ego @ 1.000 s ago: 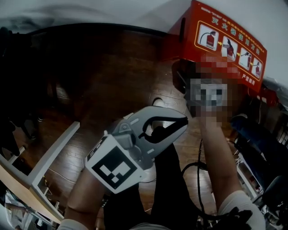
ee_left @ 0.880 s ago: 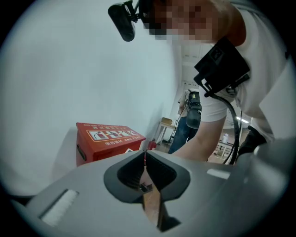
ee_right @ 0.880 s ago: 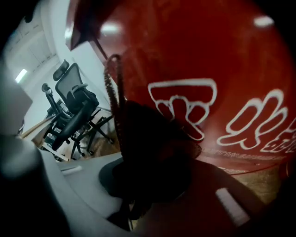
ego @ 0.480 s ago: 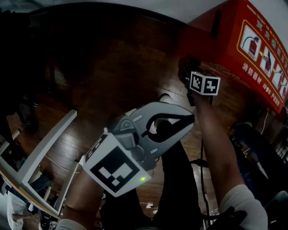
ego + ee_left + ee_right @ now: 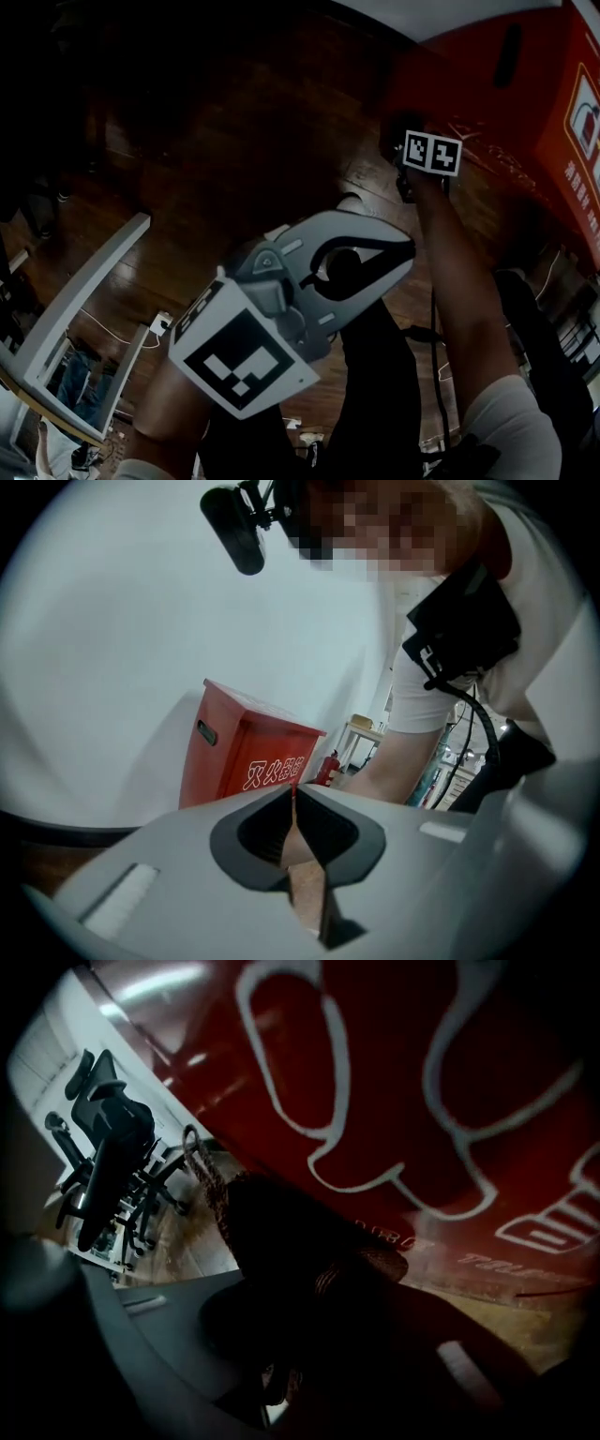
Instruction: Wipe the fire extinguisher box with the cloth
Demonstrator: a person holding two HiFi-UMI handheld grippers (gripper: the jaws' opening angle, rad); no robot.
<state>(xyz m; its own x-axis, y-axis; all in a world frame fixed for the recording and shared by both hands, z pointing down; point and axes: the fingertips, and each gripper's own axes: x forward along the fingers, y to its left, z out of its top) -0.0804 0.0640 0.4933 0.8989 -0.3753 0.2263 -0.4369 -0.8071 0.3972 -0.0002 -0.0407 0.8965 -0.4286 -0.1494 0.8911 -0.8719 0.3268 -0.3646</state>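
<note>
The red fire extinguisher box (image 5: 525, 103) stands on the floor at the top right of the head view, and its printed face (image 5: 403, 1082) fills the right gripper view. My right gripper (image 5: 397, 141), marker cube uppermost, is low against the box's near side. It is shut on a dark cloth (image 5: 281, 1241) that is pressed to the red face. That cloth (image 5: 392, 127) is only a dark lump in the head view. My left gripper (image 5: 405, 249) is held mid-air over the floor, shut and empty. Its jaws (image 5: 292, 791) point towards the box (image 5: 239, 752) from a distance.
Dark wooden floor (image 5: 234, 159) lies below. A white frame (image 5: 80, 305) stands at the left, with a white cable (image 5: 103, 330) beside it. A black cable (image 5: 435, 328) runs along the right arm. An office chair (image 5: 105, 1138) stands beside the box.
The right gripper with the cloth has moved up and towards the box's left end. The box now fills the top right corner. The left gripper has hardly moved.
</note>
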